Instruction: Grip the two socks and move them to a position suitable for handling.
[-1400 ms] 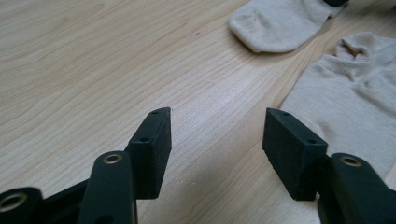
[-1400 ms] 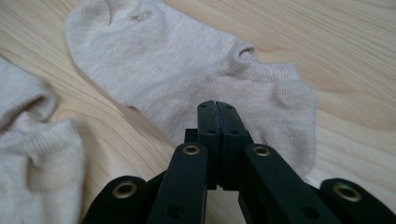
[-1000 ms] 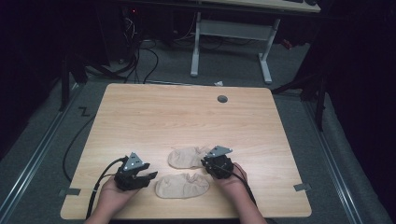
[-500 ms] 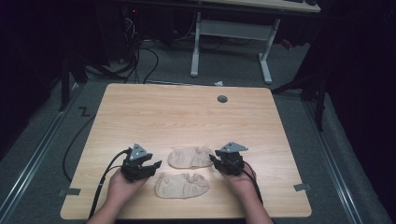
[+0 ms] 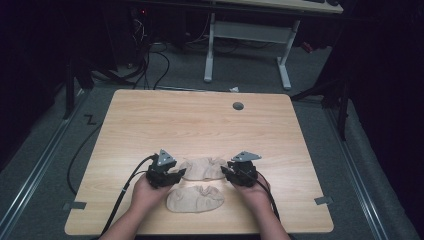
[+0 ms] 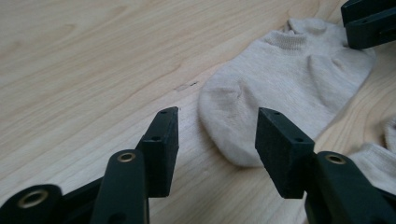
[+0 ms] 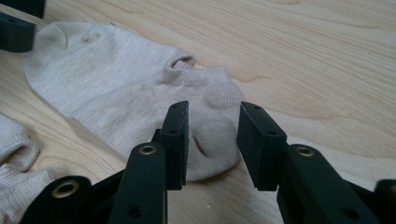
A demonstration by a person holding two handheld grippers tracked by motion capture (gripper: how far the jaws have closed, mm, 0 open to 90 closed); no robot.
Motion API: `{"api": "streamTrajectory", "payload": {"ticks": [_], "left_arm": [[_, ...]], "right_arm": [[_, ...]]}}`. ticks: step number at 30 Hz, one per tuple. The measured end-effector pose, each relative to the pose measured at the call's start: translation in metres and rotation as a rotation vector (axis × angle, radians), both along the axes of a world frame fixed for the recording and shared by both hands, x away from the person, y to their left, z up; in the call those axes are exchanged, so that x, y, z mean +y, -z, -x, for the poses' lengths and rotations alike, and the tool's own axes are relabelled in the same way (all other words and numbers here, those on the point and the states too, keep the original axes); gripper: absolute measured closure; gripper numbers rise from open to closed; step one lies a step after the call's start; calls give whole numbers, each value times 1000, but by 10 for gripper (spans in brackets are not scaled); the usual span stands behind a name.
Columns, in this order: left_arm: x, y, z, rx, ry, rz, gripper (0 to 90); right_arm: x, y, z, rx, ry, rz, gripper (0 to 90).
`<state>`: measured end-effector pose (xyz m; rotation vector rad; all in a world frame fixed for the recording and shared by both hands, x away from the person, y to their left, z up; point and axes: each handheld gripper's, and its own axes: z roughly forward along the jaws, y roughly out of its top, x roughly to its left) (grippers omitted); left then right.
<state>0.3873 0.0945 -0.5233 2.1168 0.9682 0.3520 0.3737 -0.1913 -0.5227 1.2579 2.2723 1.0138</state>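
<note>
Two beige ankle socks lie on the wooden table point(image 5: 200, 125) near its front edge. The far sock point(image 5: 202, 168) stretches flat between my grippers; the near sock point(image 5: 195, 198) lies rumpled in front of it. My left gripper point(image 5: 181, 173) is open at the far sock's toe point(image 6: 243, 107), and its jaws point(image 6: 217, 116) straddle that end without touching. My right gripper point(image 5: 226, 171) is open at the heel and cuff end point(image 7: 205, 88). Its jaws point(image 7: 215, 109) have just been opening, with the sock's end lying loose between them. Part of the near sock point(image 7: 14, 158) shows at lower left.
A round grommet hole point(image 5: 238, 106) sits near the table's far edge. Tape marks lie at the front corners point(image 5: 74, 205) point(image 5: 323, 200). Behind the table stand a white desk frame point(image 5: 245, 45) and floor cables point(image 5: 150, 60). A cable point(image 5: 122, 192) trails from my left gripper.
My left gripper has moved right and a little forward to the far sock's toe. My right gripper's jaws have opened off the sock's heel end, shifting slightly right.
</note>
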Motion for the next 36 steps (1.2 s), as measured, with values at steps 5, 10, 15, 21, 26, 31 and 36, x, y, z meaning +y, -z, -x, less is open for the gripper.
{"api": "streamTrajectory", "payload": {"ticks": [5,10,15,21,26,31,36], "left_arm": [[-11,5,-4,4,13,-19,581],[-13,5,-3,-4,-3,-25,623],[-13,5,0,-17,-3,-44,724],[-10,7,2,-23,7,-29,798],[-10,8,4,-32,7,-22,860],[-10,8,6,-50,5,-25,866],[-10,6,7,-63,0,-17,866]], "right_arm": [[-1,3,-2,25,-1,-7,632],[0,5,-2,32,-4,-2,635],[-1,5,-2,24,-9,1,690],[-2,5,-1,23,-17,1,768],[0,6,0,28,-25,-6,845],[3,5,2,10,-25,21,858],[3,3,3,-5,-13,30,860]]}}
